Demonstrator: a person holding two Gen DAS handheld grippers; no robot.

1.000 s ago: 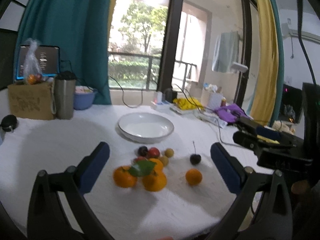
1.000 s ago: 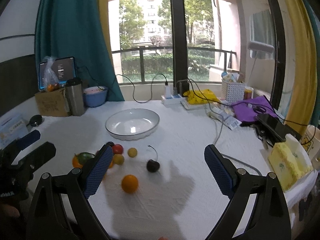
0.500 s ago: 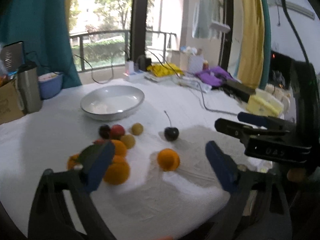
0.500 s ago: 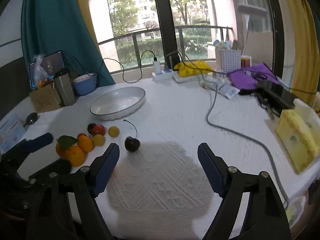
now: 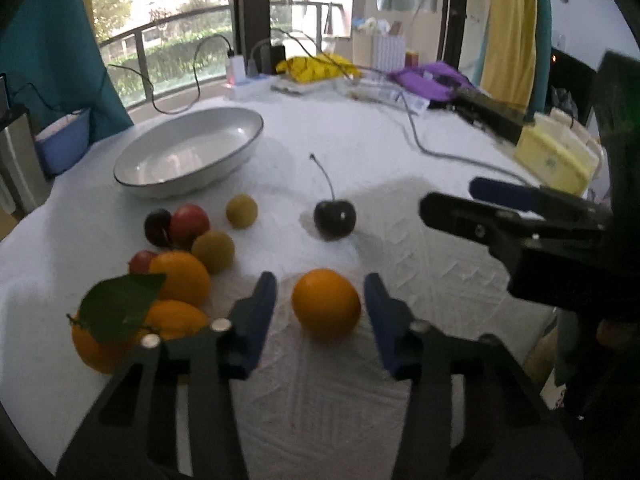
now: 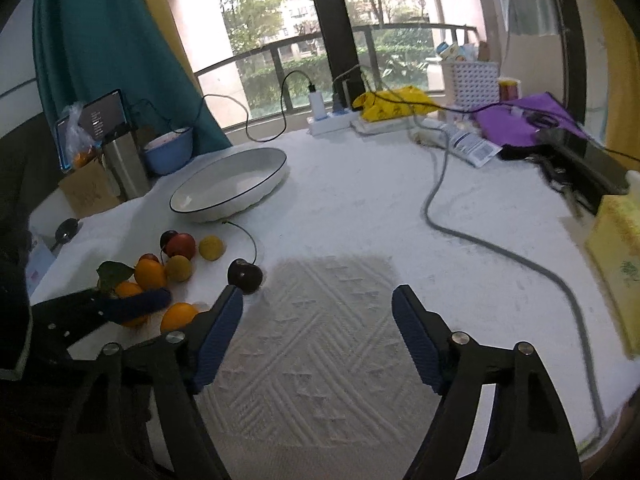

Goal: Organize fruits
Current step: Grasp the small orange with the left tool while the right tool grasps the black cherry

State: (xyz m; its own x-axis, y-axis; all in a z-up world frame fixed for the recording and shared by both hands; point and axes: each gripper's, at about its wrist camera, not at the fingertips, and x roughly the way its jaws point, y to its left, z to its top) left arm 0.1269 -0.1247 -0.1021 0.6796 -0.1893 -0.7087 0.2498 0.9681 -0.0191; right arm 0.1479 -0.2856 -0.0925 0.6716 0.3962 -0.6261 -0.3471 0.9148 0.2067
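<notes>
A lone orange (image 5: pixel 326 303) lies on the white tablecloth between the blue pads of my left gripper (image 5: pixel 320 308), which is open around it with small gaps on both sides. A dark cherry (image 5: pixel 334 217) with a long stem lies just beyond. A cluster of oranges, one with a green leaf (image 5: pixel 120 306), small yellow and red fruits (image 5: pixel 188 222) sits to the left. An empty white bowl (image 5: pixel 188 148) stands behind. My right gripper (image 6: pixel 318 336) is open and empty over the cloth, right of the cherry (image 6: pixel 245 275); it also shows in the left wrist view (image 5: pixel 496 208).
A grey cable (image 6: pixel 500 252) crosses the table on the right. A yellow tissue pack (image 6: pixel 618 264) lies at the right edge. A power strip (image 6: pixel 330 122), purple cloth (image 6: pixel 524 120), metal flask (image 6: pixel 126 164), blue bowl (image 6: pixel 168 152) and cardboard box (image 6: pixel 90 192) line the back.
My left gripper has moved forward and down to the lone orange and narrowed around it. My right gripper has swung right, away from the fruit cluster.
</notes>
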